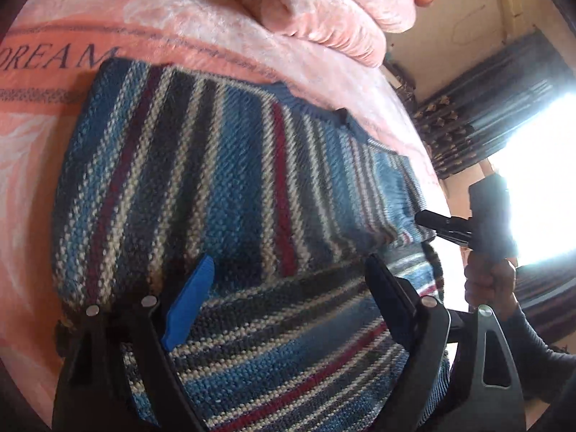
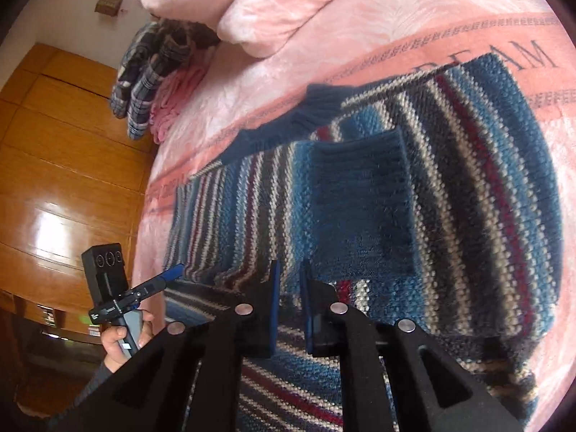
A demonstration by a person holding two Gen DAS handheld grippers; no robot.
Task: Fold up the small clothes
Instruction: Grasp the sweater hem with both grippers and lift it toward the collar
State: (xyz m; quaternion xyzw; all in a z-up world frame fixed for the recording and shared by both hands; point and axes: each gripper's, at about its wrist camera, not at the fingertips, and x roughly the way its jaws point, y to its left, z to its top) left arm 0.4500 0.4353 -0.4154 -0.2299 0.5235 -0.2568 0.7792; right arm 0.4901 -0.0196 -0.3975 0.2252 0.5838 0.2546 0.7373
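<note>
A striped knit sweater (image 1: 223, 180) in blue, white, dark grey and red lies on a pink bedspread (image 1: 108, 28) printed with "DREAM". My left gripper (image 1: 289, 262) is open, its fingers spread wide over a lower flap of the sweater whose stripes run crosswise. My right gripper (image 2: 291, 266) is shut on the sweater (image 2: 468, 180) at its near edge, with striped knit pinched in the narrow gap. A blue ribbed cuff (image 2: 360, 198) lies folded across the body. The left wrist view shows the right gripper (image 1: 423, 217) at the sweater's right edge. The left gripper (image 2: 174, 271) shows from the side at the sweater's left edge.
Pink pillows (image 2: 252, 7) are stacked at the head of the bed. A pile of plaid and pink clothes (image 2: 144, 72) rests near the bed's edge. A wooden wardrobe (image 2: 54, 144) stands beyond it. Dark curtains (image 1: 468, 126) frame a bright window (image 1: 540, 180).
</note>
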